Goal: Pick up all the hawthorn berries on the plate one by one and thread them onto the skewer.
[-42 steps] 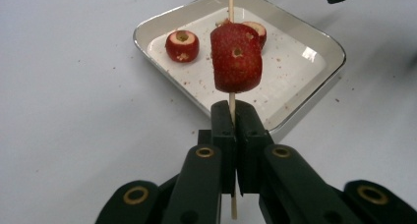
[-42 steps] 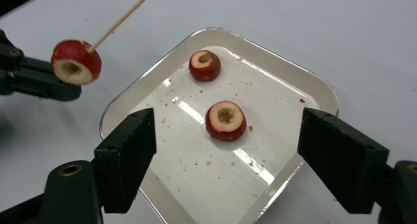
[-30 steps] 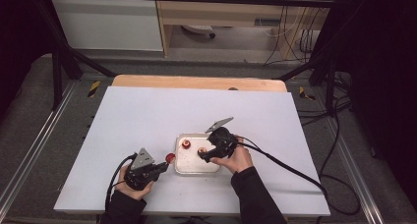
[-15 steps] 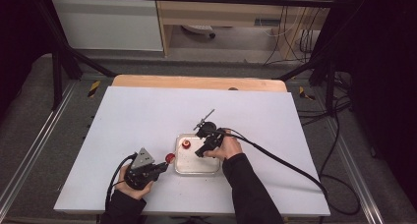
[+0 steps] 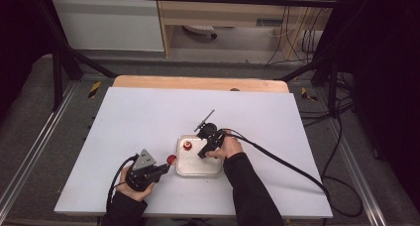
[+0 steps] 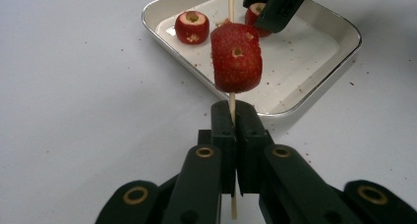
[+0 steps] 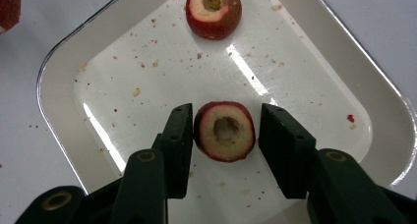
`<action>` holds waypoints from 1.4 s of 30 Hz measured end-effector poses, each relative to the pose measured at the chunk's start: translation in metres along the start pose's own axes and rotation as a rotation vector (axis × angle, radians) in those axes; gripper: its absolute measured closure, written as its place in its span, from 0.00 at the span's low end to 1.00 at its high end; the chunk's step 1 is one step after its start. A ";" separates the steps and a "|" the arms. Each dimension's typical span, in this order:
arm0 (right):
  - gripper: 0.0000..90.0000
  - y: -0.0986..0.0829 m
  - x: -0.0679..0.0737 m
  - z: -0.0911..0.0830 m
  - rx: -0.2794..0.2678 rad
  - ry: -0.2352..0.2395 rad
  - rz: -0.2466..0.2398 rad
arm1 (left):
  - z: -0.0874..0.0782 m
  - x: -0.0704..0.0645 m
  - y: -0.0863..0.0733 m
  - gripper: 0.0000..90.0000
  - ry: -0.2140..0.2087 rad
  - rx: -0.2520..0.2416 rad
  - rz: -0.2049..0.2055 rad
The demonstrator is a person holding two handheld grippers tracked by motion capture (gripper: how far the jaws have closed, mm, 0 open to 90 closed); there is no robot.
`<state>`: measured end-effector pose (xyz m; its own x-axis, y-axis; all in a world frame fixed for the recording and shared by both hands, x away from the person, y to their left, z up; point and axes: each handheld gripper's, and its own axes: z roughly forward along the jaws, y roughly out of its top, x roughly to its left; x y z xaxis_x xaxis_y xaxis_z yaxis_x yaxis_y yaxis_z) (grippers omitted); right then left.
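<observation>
— What do you see at the left side of the table?

— The left gripper is near the front edge of the white table, held by the person's left hand. Its jaws are closed on a thin wooden stick. One red fruit piece with a small hole in its side is threaded on this stick, just above the jaw tips. In the high view this piece is just beside the left edge of the tray.

— And the tray?

— It is a shallow white tray with rounded corners, in the middle of the table, with many small crumbs on its floor. Two more cored fruit pieces lie inside. In the right gripper view, one cored piece is at the far end of the tray, with its cut face up.

— Where is the right gripper?

— The right gripper is over the tray, held by the right hand. Its jaws are open and stand around the second cored piece. The left jaw is touching the fruit or almost touching, I cannot tell which; the right jaw is a little apart from it. The piece lies on the tray floor with its hole up.
</observation>
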<state>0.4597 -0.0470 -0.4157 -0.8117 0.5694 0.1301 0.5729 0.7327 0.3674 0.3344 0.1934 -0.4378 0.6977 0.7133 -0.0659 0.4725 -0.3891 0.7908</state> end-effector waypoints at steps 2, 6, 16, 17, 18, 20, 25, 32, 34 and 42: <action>0.66 0.000 -0.001 0.001 -0.002 0.006 -0.004 | 0.000 0.000 0.000 0.98 0.000 0.001 0.000; 0.67 0.000 -0.001 0.002 0.000 0.010 0.006 | 0.000 0.000 0.000 0.98 0.000 0.002 0.001; 0.68 0.000 0.002 -0.011 -0.054 0.009 0.061 | -0.001 -0.001 0.000 0.98 0.004 -0.010 0.003; 0.68 -0.001 0.002 -0.014 -0.068 0.010 0.065 | -0.001 -0.002 0.000 0.98 0.005 -0.011 0.002; 0.68 -0.001 0.003 -0.017 -0.080 0.014 0.071 | -0.001 -0.002 0.000 0.98 0.005 -0.011 0.003; 0.68 -0.003 0.005 -0.023 -0.105 0.015 0.079 | -0.001 -0.003 0.000 0.98 0.007 -0.013 0.006; 0.68 -0.008 0.011 -0.035 -0.167 0.029 0.100 | -0.002 -0.004 0.001 0.98 0.010 -0.021 0.009; 0.68 -0.019 0.014 -0.045 -0.312 0.060 0.158 | -0.003 -0.006 0.001 0.98 0.009 -0.037 0.003; 0.68 -0.022 0.013 -0.046 -0.367 0.072 0.175 | -0.003 -0.007 0.001 0.98 0.009 -0.043 -0.001; 0.68 -0.035 0.013 -0.050 -0.569 0.133 0.285 | -0.007 -0.009 0.002 0.98 0.017 -0.072 -0.014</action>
<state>0.4240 -0.0837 -0.3806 -0.6651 0.6346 0.3937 0.6473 0.2270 0.7277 0.3256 0.1896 -0.4313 0.6822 0.7280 -0.0674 0.4417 -0.3369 0.8315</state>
